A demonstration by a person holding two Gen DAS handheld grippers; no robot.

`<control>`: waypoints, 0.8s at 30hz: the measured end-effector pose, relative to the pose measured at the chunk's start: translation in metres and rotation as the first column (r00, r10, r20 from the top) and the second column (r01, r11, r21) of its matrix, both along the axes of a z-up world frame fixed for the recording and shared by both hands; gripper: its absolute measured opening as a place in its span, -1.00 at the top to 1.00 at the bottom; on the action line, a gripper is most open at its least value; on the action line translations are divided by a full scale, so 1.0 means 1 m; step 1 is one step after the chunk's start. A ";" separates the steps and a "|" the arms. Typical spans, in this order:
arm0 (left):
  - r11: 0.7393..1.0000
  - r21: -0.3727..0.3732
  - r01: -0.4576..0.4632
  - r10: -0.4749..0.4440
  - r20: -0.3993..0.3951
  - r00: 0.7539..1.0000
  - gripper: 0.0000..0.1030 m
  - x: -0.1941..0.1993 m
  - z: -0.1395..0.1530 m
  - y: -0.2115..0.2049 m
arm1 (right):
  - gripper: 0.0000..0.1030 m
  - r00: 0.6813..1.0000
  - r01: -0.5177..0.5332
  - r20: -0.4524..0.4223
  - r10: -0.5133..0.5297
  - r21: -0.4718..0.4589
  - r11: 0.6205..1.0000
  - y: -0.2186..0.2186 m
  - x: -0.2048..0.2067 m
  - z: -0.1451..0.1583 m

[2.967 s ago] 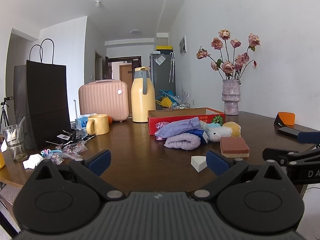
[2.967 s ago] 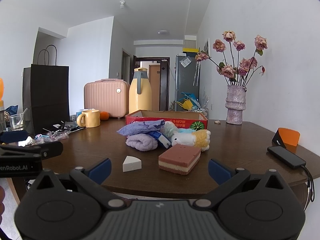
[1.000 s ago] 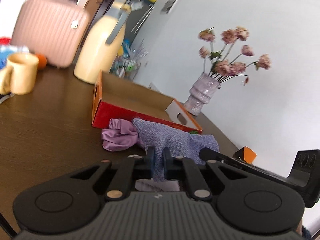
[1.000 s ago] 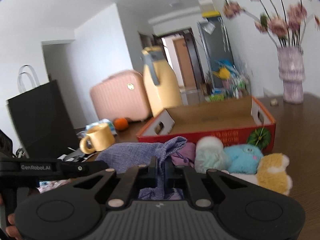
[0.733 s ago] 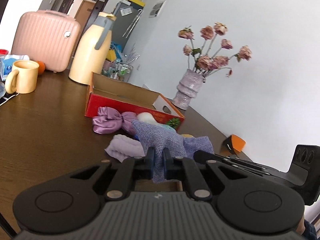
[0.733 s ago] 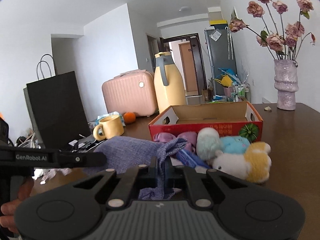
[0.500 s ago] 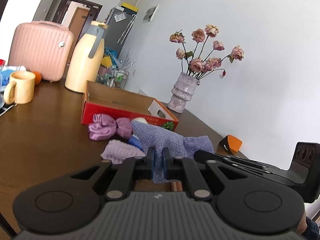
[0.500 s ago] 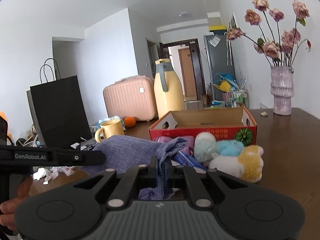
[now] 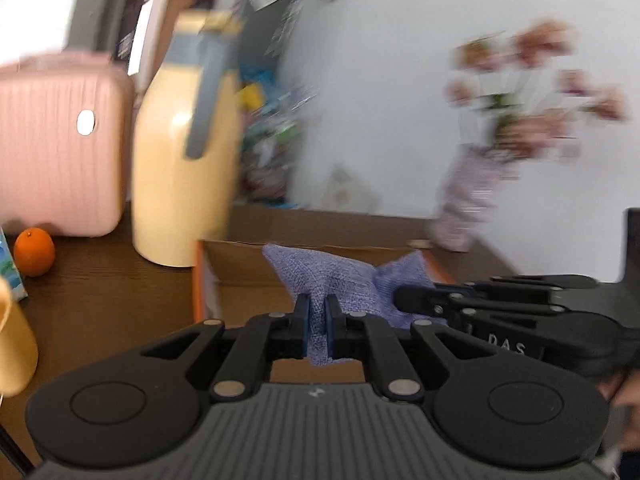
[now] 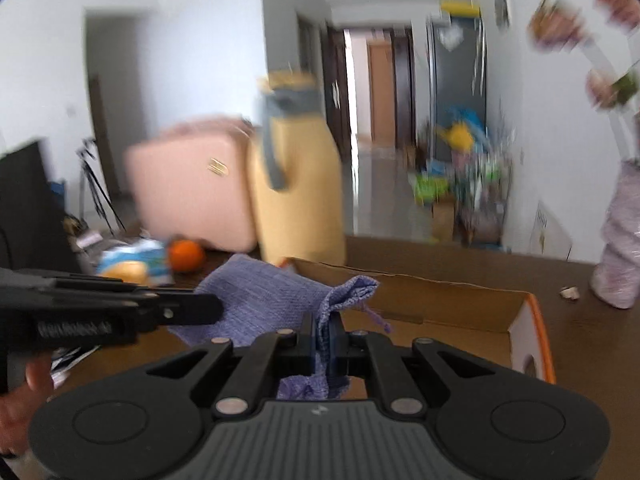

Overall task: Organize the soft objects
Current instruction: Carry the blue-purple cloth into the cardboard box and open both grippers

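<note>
1. Over the cardboard box (image 9: pixel 240 276), both my grippers hold one purple knitted cloth (image 9: pixel 340 276), stretched between them above the open box.
2. Left gripper (image 9: pixel 318 312): fingers nearly together, pinched on one edge of the cloth; a fold of it sticks up and hangs down between the pads.
3. Right gripper (image 10: pixel 324 334): fingers pressed tight on the opposite edge, a bunched corner rising above the pads and a short cord dangling beside it.
4. Left view only: my right gripper comes in from the right of the box, its tip on the cloth; part of the hand behind it shows at the frame edge.
5. Right view only: my left gripper comes in from the left of the box, tip on the cloth's far side, with fingers of my left hand (image 10: pixel 24 380) under its handle.
6. Right view shows the box's orange-edged end wall with a cut-out hole, and bare cardboard floor below the cloth; the left view shows only the box's left corner and back wall.
7. Behind the box: yellow thermos jug (image 9: pixel 180 184), pink suitcase (image 9: pixel 56 152) left of it, an orange (image 9: pixel 34 252) on the table.
8. Right of the box: blurred vase of flowers (image 9: pixel 472 200). Both views smeared.
</note>
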State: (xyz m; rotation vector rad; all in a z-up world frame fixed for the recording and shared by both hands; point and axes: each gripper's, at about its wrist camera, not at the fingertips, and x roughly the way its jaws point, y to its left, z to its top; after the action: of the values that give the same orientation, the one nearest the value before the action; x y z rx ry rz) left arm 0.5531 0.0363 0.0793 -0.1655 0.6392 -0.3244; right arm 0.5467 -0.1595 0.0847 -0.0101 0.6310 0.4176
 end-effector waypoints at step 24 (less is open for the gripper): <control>0.968 0.239 -0.071 0.066 0.032 0.997 -0.14 0.009 0.027 0.011 | 0.06 0.995 0.042 -0.090 -0.051 -0.104 0.994 -0.021 0.075 0.006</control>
State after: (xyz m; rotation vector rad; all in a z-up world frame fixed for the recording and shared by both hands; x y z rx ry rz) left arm 0.5617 0.0469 0.1060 0.0482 0.6427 -0.1798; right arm 0.6217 -0.1804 0.0910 -0.0736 0.7420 0.3416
